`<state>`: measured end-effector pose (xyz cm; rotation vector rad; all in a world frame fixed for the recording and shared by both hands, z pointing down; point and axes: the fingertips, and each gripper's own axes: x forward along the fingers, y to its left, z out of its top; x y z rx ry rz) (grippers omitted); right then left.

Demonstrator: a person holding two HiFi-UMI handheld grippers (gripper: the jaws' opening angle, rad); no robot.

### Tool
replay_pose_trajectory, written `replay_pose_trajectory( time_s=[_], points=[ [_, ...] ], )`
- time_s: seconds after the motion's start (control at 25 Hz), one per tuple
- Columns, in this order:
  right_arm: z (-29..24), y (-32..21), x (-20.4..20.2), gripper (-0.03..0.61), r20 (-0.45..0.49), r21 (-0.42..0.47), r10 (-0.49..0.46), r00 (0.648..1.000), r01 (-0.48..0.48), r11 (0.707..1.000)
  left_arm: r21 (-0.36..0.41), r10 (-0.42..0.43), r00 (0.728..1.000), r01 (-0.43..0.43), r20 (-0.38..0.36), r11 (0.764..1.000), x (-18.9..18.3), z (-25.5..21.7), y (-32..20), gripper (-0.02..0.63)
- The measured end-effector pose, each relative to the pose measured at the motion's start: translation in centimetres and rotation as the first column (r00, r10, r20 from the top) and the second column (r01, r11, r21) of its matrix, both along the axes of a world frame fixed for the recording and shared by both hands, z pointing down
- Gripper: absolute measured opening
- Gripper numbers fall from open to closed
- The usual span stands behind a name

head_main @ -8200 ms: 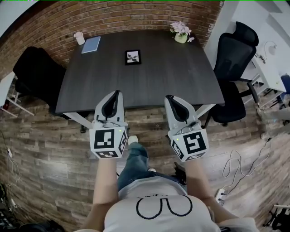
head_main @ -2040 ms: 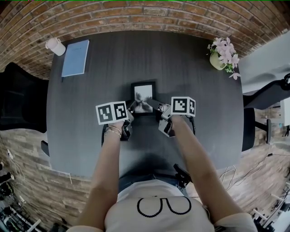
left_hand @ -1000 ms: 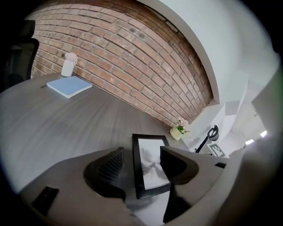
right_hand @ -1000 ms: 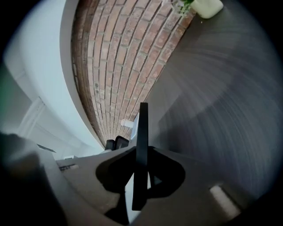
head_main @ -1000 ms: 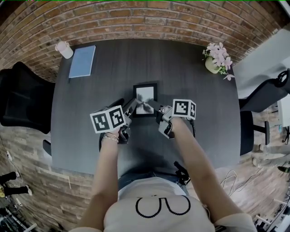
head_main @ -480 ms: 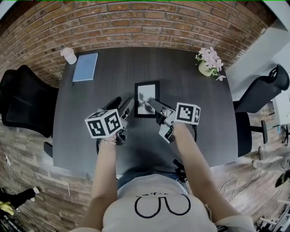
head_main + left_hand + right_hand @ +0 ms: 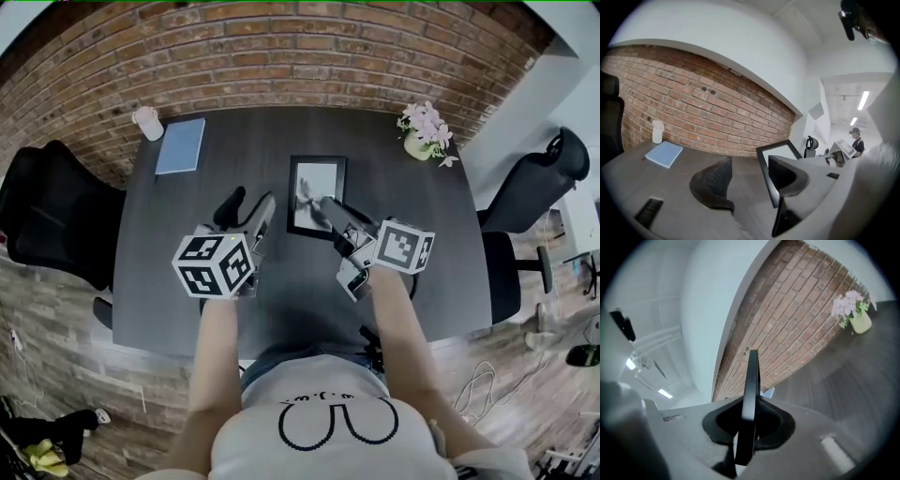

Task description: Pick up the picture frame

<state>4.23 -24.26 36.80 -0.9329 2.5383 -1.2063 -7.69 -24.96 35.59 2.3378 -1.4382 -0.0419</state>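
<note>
The black picture frame with a grey photo hangs tilted above the dark table. My right gripper is shut on its lower right edge. In the right gripper view the frame stands edge-on between the two pads, which press on it at my right gripper. My left gripper hovers just left of the frame, jaws wide apart and holding nothing. In the left gripper view the frame shows beside the right finger of my left gripper.
A blue notebook and a white cup lie at the table's far left corner. A pot of pink flowers stands far right. Black chairs flank the table; a brick wall runs behind it.
Both grippers have risen from the table. The frame has come up with the right gripper and tilted. The left gripper has drawn away from the frame's left edge and rolled.
</note>
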Motion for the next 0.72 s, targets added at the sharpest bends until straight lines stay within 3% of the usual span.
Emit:
replay_pose_trajectory(
  time_s=[0.2, 0.28, 0.32, 0.36, 0.52, 0.72],
  points=[
    [-3.7, 1.0, 0.8, 0.041, -0.081, 0.181, 0.064, 0.995, -0.049, 0.982, 0.129, -0.024, 0.993, 0.008, 0.119, 0.992, -0.1, -2.5, 1.0, 0.159],
    [-4.7, 1.5, 0.8, 0.041, -0.11, 0.239, 0.089, 0.99, -0.06, 0.969, 0.157, -0.047, 0.99, 0.025, 0.135, 0.987, -0.4, -3.1, 1.4, 0.088],
    [-5.2, 1.7, 0.8, 0.041, -0.127, 0.266, 0.103, 0.987, -0.066, 0.962, 0.167, -0.059, 0.989, 0.036, 0.138, 0.985, -0.7, -3.4, 1.5, 0.018],
    [-5.6, 1.9, 0.8, 0.041, -0.146, 0.292, 0.117, 0.982, -0.07, 0.954, 0.174, -0.069, 0.988, 0.044, 0.138, 0.984, -0.9, -3.7, 1.6, -0.002],
    [-7.2, 2.5, 1.0, 0.041, -0.222, 0.404, 0.184, 0.958, -0.081, 0.911, 0.223, -0.091, 0.986, 0.059, 0.136, 0.973, -1.3, -5.2, 2.2, -0.003],
    [-9.1, 3.3, 1.2, 0.041, -0.286, 0.543, 0.276, 0.918, -0.081, 0.835, 0.301, -0.115, 0.984, 0.07, 0.133, 0.951, -1.5, -7.3, 2.7, -0.003]
  ],
)
